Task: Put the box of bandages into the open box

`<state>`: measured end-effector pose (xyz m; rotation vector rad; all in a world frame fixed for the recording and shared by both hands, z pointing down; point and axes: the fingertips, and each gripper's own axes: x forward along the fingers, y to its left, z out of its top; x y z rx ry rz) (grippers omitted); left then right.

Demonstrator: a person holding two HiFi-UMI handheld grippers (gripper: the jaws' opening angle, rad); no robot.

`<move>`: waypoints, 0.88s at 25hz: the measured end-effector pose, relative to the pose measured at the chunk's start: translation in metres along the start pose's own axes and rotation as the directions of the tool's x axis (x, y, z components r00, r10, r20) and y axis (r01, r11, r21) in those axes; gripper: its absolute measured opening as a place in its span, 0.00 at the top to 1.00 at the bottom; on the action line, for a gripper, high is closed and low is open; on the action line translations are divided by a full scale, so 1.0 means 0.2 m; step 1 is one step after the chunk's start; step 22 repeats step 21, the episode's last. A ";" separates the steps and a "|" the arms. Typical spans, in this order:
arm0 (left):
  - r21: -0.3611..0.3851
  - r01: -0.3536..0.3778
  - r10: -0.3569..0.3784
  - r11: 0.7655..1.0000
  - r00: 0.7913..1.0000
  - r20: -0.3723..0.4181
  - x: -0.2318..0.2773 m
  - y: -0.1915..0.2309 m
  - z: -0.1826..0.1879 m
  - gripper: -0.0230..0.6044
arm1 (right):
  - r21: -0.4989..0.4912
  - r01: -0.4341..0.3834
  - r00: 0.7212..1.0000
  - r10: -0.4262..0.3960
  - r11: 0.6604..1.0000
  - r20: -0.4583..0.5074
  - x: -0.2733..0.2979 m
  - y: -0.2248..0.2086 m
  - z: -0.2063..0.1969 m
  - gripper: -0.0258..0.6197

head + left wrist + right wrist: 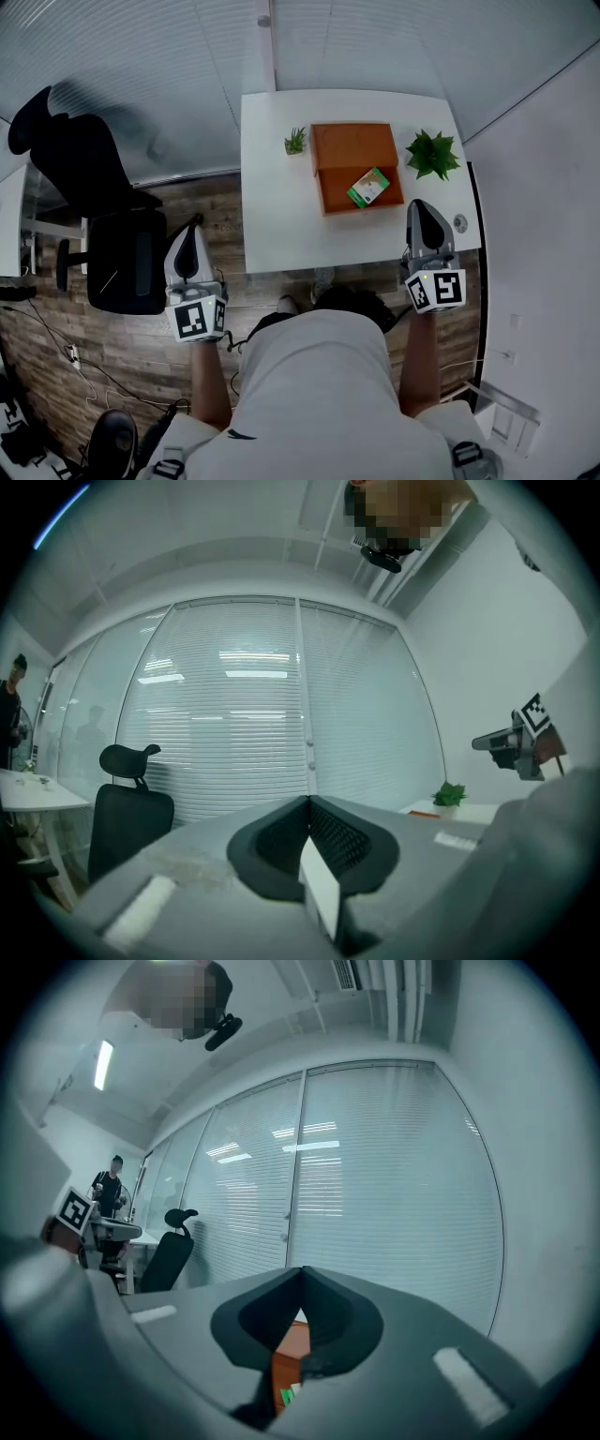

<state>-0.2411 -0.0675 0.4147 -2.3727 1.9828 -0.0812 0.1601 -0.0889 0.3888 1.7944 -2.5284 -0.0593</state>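
White surface (281, 216) stands against a wall of closed blinds (141, 75), above a wood floor (56, 375). Right claw (422, 208) has its jaws pressed together with nothing between them. It hangs over the surface's near right corner, at about 4 o'clock from the open box (349, 150). Through the slit below its jaws, the right gripper view shows a strip of that orange box and a bit of green. Left claw (195, 225) is likewise closed and empty, off the surface at about 8 o'clock from the open box, over the floor and just beside a black office chair (112, 234). The box of bandages (368, 187), green and white, lies tilted inside the open box, in its near right part at 5 o'clock. A small plant (295, 141) sits at the open box's 9 o'clock and a larger plant (432, 154) at its 3 o'clock, both on the surface.
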 end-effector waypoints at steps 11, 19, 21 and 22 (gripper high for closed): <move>0.019 -0.001 0.001 1.000 1.000 0.003 0.00 0.02 0.00 0.95 | -0.012 0.002 1.000 -0.002 1.000 -0.005 -0.04 0.01 -0.01 0.96; 0.020 0.013 -0.013 1.000 1.000 0.009 0.04 -0.01 0.01 0.95 | -0.015 0.006 1.000 -0.006 1.000 -0.012 -0.03 -0.01 -0.01 0.96; 0.021 0.016 -0.016 1.000 1.000 0.010 0.05 -0.02 0.01 0.95 | -0.014 0.005 1.000 -0.005 1.000 -0.012 -0.02 -0.02 -0.01 0.96; 0.021 0.016 -0.016 1.000 1.000 0.010 0.05 -0.02 0.01 0.95 | -0.014 0.005 1.000 -0.005 1.000 -0.012 -0.02 -0.02 -0.01 0.96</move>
